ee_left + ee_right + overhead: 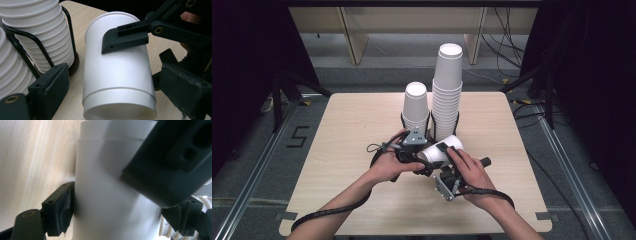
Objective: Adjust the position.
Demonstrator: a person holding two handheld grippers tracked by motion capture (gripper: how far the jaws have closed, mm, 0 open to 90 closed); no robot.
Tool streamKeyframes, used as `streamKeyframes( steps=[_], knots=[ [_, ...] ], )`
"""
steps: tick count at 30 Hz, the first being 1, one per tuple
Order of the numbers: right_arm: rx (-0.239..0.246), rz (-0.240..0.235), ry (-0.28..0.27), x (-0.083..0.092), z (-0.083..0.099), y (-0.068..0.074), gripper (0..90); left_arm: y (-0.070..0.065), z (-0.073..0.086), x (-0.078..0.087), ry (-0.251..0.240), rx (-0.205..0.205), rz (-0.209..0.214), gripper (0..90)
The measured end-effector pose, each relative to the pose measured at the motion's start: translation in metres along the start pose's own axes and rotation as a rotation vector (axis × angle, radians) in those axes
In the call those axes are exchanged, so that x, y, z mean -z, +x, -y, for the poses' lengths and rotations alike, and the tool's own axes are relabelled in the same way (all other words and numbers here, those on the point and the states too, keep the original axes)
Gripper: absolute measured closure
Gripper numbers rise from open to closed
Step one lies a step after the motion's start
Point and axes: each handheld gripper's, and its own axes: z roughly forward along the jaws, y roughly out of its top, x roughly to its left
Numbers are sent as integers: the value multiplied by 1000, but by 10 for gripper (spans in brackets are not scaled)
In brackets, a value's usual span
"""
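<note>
While the white paper cups (441, 151) lie on their side at the middle of the tabletop (347, 150), both tools work on them at once. The piece is two cups nested together: in the left gripper view a second rim shows as a step near the end that faces the camera.

Left to right in the high view:

1. Short cup stack (415, 106). Stands upright in a black wire holder (403, 120) behind the hands.
2. Left tool (105, 90). Its jaws stand partly open on either side of the nested cups' near end. The left jaw is clear of the wall; whether the right jaw touches cannot be told. It has no firm hold yet.
3. Tall cup stack (448, 90). Stands upright in a second holder, just beside the short one.
4. Right tool (117, 205). Closed across the body of the nested cups, one jaw pressing each side of the wall. It holds them just above or on the tabletop.

Step in hand, as judged: separating one cup from the other.

Next move calls for: close the left tool on the stepped end only, then pull along the cups' axis while the right tool holds firm. Excess pressure is likely to crush the thin wall.

Appearance: plain white, smooth, slightly tapered, rolled rim, no print.
</note>
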Motion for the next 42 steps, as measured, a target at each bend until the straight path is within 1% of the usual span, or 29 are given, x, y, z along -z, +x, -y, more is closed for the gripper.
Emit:
streamKeyframes(
  steps=[1, 2, 5, 6, 7, 8, 11, 12, 13, 14, 16, 17, 18, 19, 21, 23, 25, 27, 30, 33, 34, 36, 38, 40, 42],
  knots=[
    [-4, 5, 3, 0, 0, 0, 191, 0, 0, 0, 3, -3, 1, 93],
    [4, 2, -2, 0, 0, 0, 191, 0, 0, 0, 3, -1, 1, 95],
    [5, -1, 5, 1, -1, 0, 191, 0, 0, -1, -4, 7, -2, 105],
    [3, 4, 0, 0, -1, 0, 191, 0, 0, -1, -5, 7, -3, 106],
    [-3, 6, 7, 1, -2, 1, 191, 0, 0, -1, -3, 5, -2, 107],
    [1, 6, 8, 1, -2, 1, 191, 0, 0, -1, -3, 4, 5, 108],
    [7, 11, -1, 0, -3, 3, 191, -1, 1, -3, 2, 2, -3, 109],
    [26, 1, 0, 0, -4, 2, 191, 0, 1, -3, 5, 0, 10, 111],
    [26, 1, 0, 0, -4, 2, 191, -1, 2, -4, 4, -1, -3, 111],
    [23, 7, -4, 0, -4, 2, 191, -1, 2, -4, 7, -1, -4, 111],
    [27, 5, -1, 0, -4, 3, 191, -1, 1, -4, 11, -1, -3, 112],
    [19, 4, 4, 0, -4, 3, 191, -2, 1, -5, 12, 0, -2, 113],
    [21, 4, 4, 0, -5, 3, 191, -2, 2, -5, 8, -4, 1, 114],
    [-5, 11, 13, 1, -5, 5, 191, -2, 1, -5, 10, -7, 1, 115],
    [5, 9, 14, 1, -5, 4, 191, -3, 1, -6, 12, -6, 3, 119],
    [20, 5, 3, 0, -5, 3, 191, -3, 0, -6, 18, -16, 0, 125],
    [28, -1, 10, 0, -6, 2, 191, -4, 0, -7, 21, -11, -7, 135],
    [23, 7, 3, 0, -6, 3, 191, -4, 0, -8, 19, -12, -1, 141],
    [13, 15, 7, 0, -6, 3, 191, -4, -1, -9, 26, -21, -6, 143],
    [15, 12, 8, 0, -7, 3, 191, -4, 0, -11, 42, -24, -8, 147],
    [15, 12, 7, 0, -7, 3, 191, -4, 0, -11, 54, -36, -6, 147],
    [9, 13, 5, 0, -7, 4, 191, -5, 0, -12, 49, -30, -4, 149],
    [15, 14, 2, 0, -8, 3, 192, -4, -1, -12, 50, -27, 0, 152],
    [22, 9, 6, 1, -8, 3, 191, -5, -1, -13, 53, -33, -1, 155],
    [21, 16, 2, 1, -9, 3, 191, -5, -1, -13, 60, -35, -2, 156]
  ],
)
